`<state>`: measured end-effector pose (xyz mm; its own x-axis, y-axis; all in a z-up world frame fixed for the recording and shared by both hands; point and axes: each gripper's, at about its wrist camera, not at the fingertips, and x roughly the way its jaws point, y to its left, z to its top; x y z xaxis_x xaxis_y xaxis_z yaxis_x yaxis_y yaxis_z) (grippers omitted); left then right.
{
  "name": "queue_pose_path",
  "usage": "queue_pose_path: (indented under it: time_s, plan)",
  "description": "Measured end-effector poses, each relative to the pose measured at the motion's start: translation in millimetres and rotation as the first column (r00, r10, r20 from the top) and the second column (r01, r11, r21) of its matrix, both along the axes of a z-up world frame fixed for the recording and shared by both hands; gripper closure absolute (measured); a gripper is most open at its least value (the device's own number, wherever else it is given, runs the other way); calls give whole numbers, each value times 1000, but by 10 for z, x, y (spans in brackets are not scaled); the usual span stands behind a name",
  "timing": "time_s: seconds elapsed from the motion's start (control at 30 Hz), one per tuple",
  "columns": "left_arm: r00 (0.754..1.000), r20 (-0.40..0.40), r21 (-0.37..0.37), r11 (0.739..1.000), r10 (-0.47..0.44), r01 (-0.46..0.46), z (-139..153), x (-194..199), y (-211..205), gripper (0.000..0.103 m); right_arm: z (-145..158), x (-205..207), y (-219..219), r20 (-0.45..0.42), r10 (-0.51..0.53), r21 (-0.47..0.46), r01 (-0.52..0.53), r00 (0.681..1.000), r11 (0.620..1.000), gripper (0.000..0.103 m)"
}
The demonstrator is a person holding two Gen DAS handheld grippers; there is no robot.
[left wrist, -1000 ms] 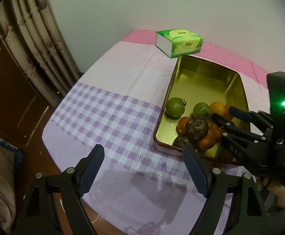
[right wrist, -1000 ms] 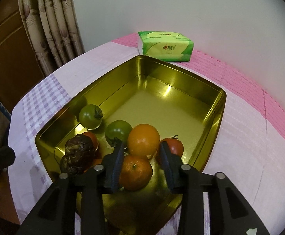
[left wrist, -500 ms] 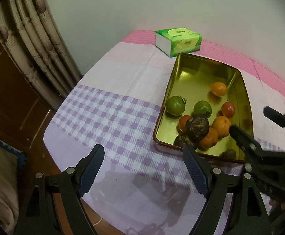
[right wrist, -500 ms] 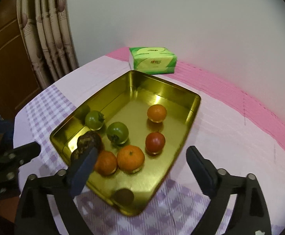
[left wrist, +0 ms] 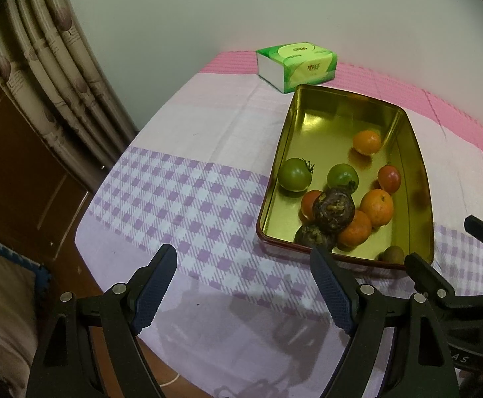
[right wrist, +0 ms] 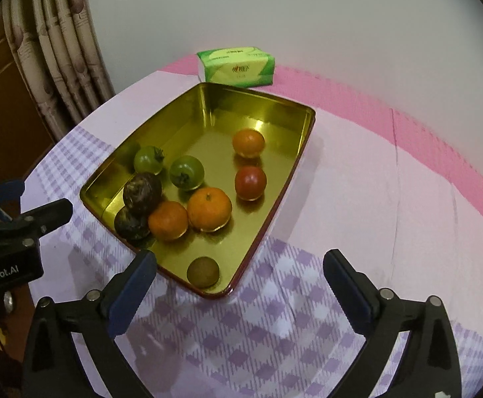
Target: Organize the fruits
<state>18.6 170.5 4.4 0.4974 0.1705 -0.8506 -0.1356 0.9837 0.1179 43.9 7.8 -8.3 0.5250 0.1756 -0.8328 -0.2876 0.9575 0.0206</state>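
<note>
A gold metal tray (left wrist: 311,106) (right wrist: 274,102) on the table holds several fruits: two green tomatoes (right wrist: 148,160), a red tomato (right wrist: 250,180), three oranges (right wrist: 210,209), two dark wrinkled fruits (right wrist: 142,192) and a small brown one (right wrist: 203,271). One orange (right wrist: 248,142) (left wrist: 367,142) lies apart toward the tray's far end. My left gripper (left wrist: 243,285) is open and empty, above the tablecloth left of the tray's near end. My right gripper (right wrist: 239,287) is open and empty, above the tray's near corner; it also shows in the left wrist view (left wrist: 447,248).
A green tissue pack (left wrist: 296,61) (right wrist: 236,66) lies just behind the tray near the wall. The table (left wrist: 181,179) has a pink and purple-checked cloth. A curtain (left wrist: 59,76) and a brown wooden door stand to the left beyond the table edge.
My right gripper opened, released an orange in the tray, and pulled back and up. The released orange now rests toward the tray's far end. The left gripper barely moved.
</note>
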Motion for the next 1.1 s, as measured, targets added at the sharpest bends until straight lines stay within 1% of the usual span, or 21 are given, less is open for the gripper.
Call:
queue_pose_path:
  time_s: [0.13, 0.43, 1.1]
  plan:
    - [1000, -2, 2, 1000, -5, 5, -8, -4, -15, 20, -22, -16, 5, -18, -5, 9, 5, 1000, 1000, 3]
    - [1000, -4, 10, 1000, -17, 17, -31, -14, -32, 20, -47, -52, 79, -21, 16, -21, -17, 1000, 1000, 2]
    - [999, -5, 14, 999, -37, 37, -42, -18, -66, 20, -107, -64, 143, -41, 33, -32, -34, 999, 999, 2]
